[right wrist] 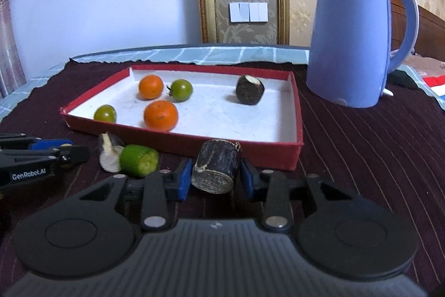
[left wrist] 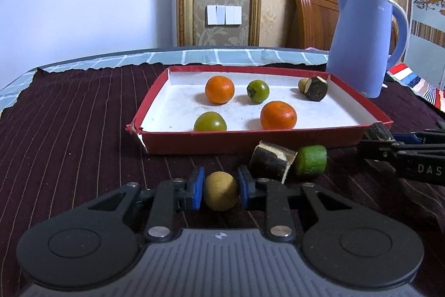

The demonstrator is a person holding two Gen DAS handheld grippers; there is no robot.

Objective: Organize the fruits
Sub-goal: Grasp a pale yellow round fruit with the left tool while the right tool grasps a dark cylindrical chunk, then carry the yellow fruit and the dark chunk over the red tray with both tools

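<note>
Two oranges [left wrist: 219, 89], two green tomatoes [left wrist: 258, 91] in tray [left wrist: 236, 142].

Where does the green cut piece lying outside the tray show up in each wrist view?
Left wrist: green piece right of centre, on the cloth before the red tray.
Right wrist: green piece lower left, beside the left claw.
Shared landmark: blue kettle.

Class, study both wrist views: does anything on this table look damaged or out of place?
Yes. The red tray's near-left corner is torn, its wall split and bent outward. Two cut pieces, a dark stalk section and a green piece, lie on the cloth outside the tray, touching each other.
</note>
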